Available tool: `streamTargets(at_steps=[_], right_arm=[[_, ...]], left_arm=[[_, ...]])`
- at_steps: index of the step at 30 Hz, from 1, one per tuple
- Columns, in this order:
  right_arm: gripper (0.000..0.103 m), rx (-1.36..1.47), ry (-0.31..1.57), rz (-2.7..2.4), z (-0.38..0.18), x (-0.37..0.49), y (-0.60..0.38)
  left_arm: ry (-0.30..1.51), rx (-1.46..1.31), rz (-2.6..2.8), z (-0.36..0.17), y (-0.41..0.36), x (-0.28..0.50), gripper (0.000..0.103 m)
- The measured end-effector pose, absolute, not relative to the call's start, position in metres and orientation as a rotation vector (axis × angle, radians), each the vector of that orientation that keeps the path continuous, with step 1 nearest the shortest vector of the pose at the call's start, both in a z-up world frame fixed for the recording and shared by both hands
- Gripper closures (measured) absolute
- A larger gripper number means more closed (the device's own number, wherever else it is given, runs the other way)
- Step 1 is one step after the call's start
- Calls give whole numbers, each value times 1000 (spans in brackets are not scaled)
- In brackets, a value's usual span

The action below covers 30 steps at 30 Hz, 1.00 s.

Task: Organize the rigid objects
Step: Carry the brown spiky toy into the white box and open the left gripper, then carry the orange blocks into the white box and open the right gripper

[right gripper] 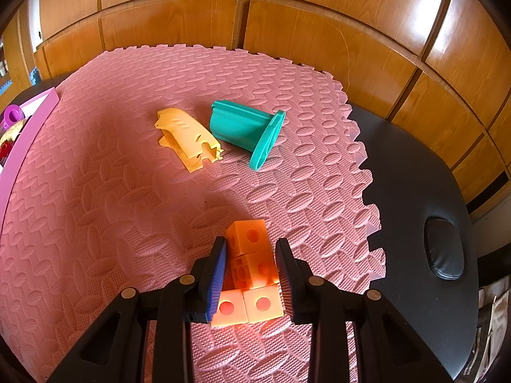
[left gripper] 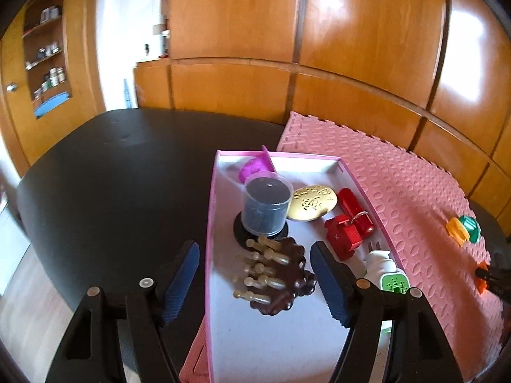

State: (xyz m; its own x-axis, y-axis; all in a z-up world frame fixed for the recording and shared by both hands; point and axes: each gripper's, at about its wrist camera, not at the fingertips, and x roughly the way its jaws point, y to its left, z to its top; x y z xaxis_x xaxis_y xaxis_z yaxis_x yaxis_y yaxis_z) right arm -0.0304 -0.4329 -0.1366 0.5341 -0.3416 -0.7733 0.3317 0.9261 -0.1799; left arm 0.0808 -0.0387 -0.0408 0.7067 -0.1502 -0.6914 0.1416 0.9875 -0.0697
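My left gripper (left gripper: 254,284) is open above the pink-rimmed box (left gripper: 209,210), its fingers apart on either side of a dark brown scalloped piece with pale pegs (left gripper: 274,276) lying inside. The box also holds a clear cup of dark bits (left gripper: 266,207), a gold disc (left gripper: 311,202), red pieces (left gripper: 348,223), a purple piece (left gripper: 254,167) and a white-green plug (left gripper: 385,271). My right gripper (right gripper: 250,265) has its fingers around an orange block cluster (right gripper: 250,271) on the pink foam mat (right gripper: 111,191), left pad touching. A yellow shell (right gripper: 186,138) and teal spool (right gripper: 247,131) lie farther on.
The mat lies on a black padded table (left gripper: 111,175) with a dark recess (right gripper: 444,249) at its right end. Wooden wall panels (left gripper: 351,32) stand close behind. The box edge shows at the far left of the right wrist view (right gripper: 19,146).
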Motion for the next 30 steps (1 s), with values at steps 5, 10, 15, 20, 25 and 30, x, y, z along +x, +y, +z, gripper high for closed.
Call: streamTargets(at_steps=[5,10,15,20,25,30], right_arm=[[73,-13,924,-406,-137,-31,-432],[73,8,925,-406,-137,-32,-433],[73,57,932,-396,-137,-33,-438],[74,114,959,-375,-135,-34,-438],[75,162,989,-301,-135,-29,-422],[76,194,975,-213,-130,-17,-393]], left_arm=[[765,-40,-119,-33,-35,68,30],[743,-51,-117,-24,-34,58,30],[729,-48,-123,-19,-31,52,30],[720,-43,-119,-18,-26,47,30],[723,-61,-109,-20,-20,46,30],[711,-64,-103,-19,-13,42,30]])
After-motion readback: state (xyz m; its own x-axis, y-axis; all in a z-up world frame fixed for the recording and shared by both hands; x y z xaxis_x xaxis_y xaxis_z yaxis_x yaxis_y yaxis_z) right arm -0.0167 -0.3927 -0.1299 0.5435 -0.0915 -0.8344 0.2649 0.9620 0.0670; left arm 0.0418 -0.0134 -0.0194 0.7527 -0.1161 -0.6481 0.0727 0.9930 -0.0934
